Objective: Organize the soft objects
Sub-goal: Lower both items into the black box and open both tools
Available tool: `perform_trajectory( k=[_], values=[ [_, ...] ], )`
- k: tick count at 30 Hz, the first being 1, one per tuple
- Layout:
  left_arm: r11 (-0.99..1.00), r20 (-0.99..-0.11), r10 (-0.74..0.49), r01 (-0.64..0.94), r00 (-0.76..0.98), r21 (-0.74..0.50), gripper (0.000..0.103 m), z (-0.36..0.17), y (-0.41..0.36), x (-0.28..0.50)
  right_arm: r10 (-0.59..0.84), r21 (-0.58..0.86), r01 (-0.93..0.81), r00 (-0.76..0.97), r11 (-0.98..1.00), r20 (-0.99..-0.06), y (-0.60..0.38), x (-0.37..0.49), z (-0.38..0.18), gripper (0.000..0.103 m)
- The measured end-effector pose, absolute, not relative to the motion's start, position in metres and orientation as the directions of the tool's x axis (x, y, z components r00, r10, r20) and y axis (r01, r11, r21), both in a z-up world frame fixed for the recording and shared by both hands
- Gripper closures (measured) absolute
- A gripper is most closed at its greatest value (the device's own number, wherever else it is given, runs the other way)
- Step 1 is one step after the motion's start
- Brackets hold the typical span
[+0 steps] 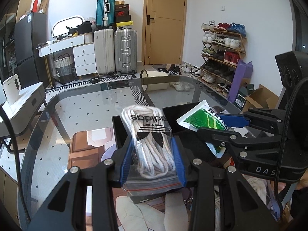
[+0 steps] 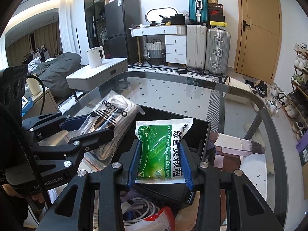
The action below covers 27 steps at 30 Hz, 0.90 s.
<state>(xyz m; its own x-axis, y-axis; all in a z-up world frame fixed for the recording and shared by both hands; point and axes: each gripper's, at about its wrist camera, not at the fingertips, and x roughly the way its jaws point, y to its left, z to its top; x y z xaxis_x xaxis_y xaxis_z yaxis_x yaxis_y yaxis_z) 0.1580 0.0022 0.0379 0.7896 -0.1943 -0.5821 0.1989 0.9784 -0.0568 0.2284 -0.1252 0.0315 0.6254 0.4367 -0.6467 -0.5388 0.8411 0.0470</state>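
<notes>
The left gripper (image 1: 153, 154) pinches a clear zip bag of white laces (image 1: 151, 134), its blue pads pressed against both sides of the bundle. The bag sticks out ahead of the gripper, tilted up, the black trefoil logo facing the camera upside down. Just to its right, the right gripper (image 2: 160, 161) is clamped on a green and white packet (image 2: 159, 150), which stands between its blue pads with the printed side showing. Both bags hang above a black tray (image 2: 205, 134) that sits on the glass bench (image 2: 192, 96) directly below and ahead of the two grippers. Seen from the right wrist, the bag of laces lies to the left of the packet, close beside it but not touching. Below the right gripper lies a coil of white cable (image 2: 140, 207) and a red and white pouch (image 2: 163, 217). A finger (image 1: 302, 182) shows at the far right edge, behind the right gripper's body.
</notes>
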Motion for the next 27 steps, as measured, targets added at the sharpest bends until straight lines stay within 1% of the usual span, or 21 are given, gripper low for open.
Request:
perform_trajectory(
  k=[7, 8, 10, 12, 14, 16, 17, 18, 19, 20, 21, 22, 23, 24, 25, 27],
  values=[
    [0.978, -0.595, -0.193, 0.201, 0.780, -0.055, 0.064, 0.036, 0.001, 0.164, 0.432, 0.042, -0.543, 0.616, 0.838, -0.659, -0.122, 0.237, 0.025, 0.063],
    [0.978, -0.596, -0.192, 0.200, 0.780, -0.054, 0.063, 0.037, 0.001, 0.165, 0.431, 0.042, -0.543, 0.615, 0.839, -0.660, -0.121, 0.237, 0.025, 0.062],
    [0.979, -0.595, -0.188, 0.196, 0.782, -0.051, 0.060, 0.038, 0.000, 0.164, 0.435, 0.045, -0.548, 0.609, 0.835, -0.663, -0.121, 0.237, 0.024, 0.055],
    [0.978, -0.590, -0.197, 0.201, 0.783, -0.059, 0.048, 0.039, 0.000, 0.162, 0.442, 0.042, -0.555, 0.612, 0.831, -0.656, -0.123, 0.236, 0.026, 0.052],
    [0.975, -0.578, -0.212, 0.214, 0.788, -0.067, 0.042, 0.042, 0.002, 0.158, 0.431, 0.024, -0.549, 0.627, 0.835, -0.649, -0.123, 0.232, 0.028, 0.052],
    [0.976, -0.571, -0.207, 0.210, 0.794, -0.063, 0.039, 0.045, 0.003, 0.154, 0.433, 0.026, -0.546, 0.634, 0.837, -0.641, -0.126, 0.229, 0.032, 0.050],
    [0.976, -0.568, -0.209, 0.209, 0.796, -0.066, 0.031, 0.047, 0.003, 0.153, 0.434, 0.029, -0.542, 0.637, 0.840, -0.638, -0.129, 0.226, 0.035, 0.049],
    [0.975, -0.566, -0.212, 0.209, 0.797, -0.072, 0.017, 0.049, 0.004, 0.151, 0.432, 0.029, -0.538, 0.642, 0.842, -0.634, -0.130, 0.223, 0.036, 0.041],
    [0.976, -0.560, -0.213, 0.204, 0.801, -0.079, 0.011, 0.051, 0.007, 0.148, 0.429, 0.029, -0.531, 0.650, 0.847, -0.627, -0.133, 0.220, 0.038, 0.032],
    [0.976, -0.549, -0.214, 0.198, 0.808, -0.090, 0.003, 0.054, 0.009, 0.144, 0.430, 0.032, -0.526, 0.658, 0.850, -0.617, -0.137, 0.216, 0.041, 0.027],
    [0.976, -0.532, -0.219, 0.195, 0.818, -0.101, 0.000, 0.057, 0.013, 0.139, 0.434, 0.038, -0.518, 0.671, 0.854, -0.601, -0.142, 0.211, 0.044, 0.017],
    [0.976, -0.524, -0.217, 0.191, 0.824, -0.104, 0.000, 0.059, 0.014, 0.136, 0.430, 0.038, -0.508, 0.684, 0.860, -0.589, -0.145, 0.207, 0.046, 0.011],
    [0.978, -0.518, -0.210, 0.183, 0.829, -0.104, 0.000, 0.061, 0.016, 0.132, 0.429, 0.041, -0.500, 0.694, 0.865, -0.578, -0.149, 0.202, 0.048, 0.009],
    [0.979, -0.516, -0.204, 0.179, 0.832, -0.099, 0.000, 0.063, 0.018, 0.128, 0.438, 0.056, -0.498, 0.697, 0.865, -0.568, -0.154, 0.196, 0.051, 0.004],
    [0.981, -0.516, -0.194, 0.172, 0.834, -0.091, 0.000, 0.065, 0.019, 0.125, 0.444, 0.067, -0.498, 0.695, 0.864, -0.565, -0.156, 0.193, 0.052, 0.002],
    [0.983, -0.511, -0.181, 0.164, 0.840, -0.080, 0.000, 0.067, 0.021, 0.119, 0.450, 0.085, -0.492, 0.695, 0.866, -0.560, -0.160, 0.186, 0.056, 0.001]
  ],
)
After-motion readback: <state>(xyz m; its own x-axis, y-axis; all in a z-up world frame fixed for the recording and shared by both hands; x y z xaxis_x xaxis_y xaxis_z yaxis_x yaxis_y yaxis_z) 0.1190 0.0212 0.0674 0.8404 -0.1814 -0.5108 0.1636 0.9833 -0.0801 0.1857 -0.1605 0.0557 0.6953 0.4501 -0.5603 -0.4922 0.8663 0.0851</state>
